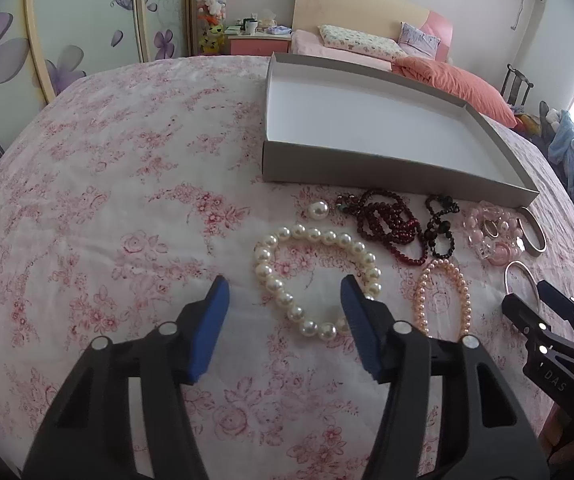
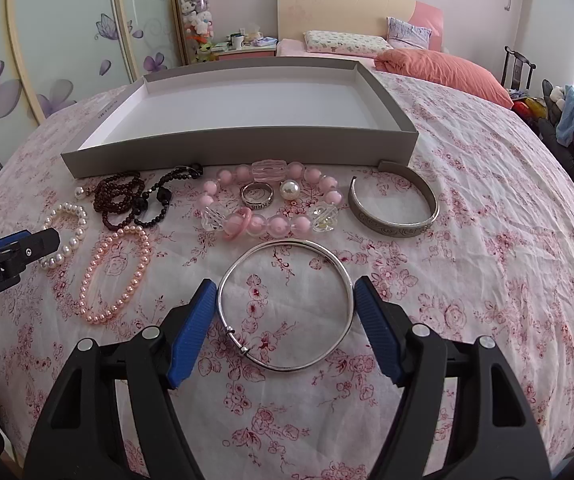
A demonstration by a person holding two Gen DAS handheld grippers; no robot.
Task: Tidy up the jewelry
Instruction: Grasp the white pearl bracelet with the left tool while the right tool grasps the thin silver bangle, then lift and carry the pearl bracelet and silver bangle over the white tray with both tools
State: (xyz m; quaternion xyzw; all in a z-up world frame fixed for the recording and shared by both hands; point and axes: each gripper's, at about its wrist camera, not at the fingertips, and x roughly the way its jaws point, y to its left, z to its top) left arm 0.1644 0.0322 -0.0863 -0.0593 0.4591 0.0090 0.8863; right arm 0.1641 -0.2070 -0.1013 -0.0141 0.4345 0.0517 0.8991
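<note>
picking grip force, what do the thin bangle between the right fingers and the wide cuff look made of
Thin bangle: polished silver-toned metal, by its mirror glints. Wide cuff: duller grey metal with an embossed scroll pattern. The actual alloys cannot be told.

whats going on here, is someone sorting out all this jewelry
Yes. A person holds a hand-held gripper in each hand over a floral cloth where jewelry lies in front of a shallow box with nothing in it. The right hand-held gripper is open, its fingers on either side of a thin silver bangle. The left hand-held gripper is open over a white pearl bracelet. Nothing is gripped yet, and every piece, including the pink pearl bracelet and wide silver cuff, lies on the cloth.
</note>
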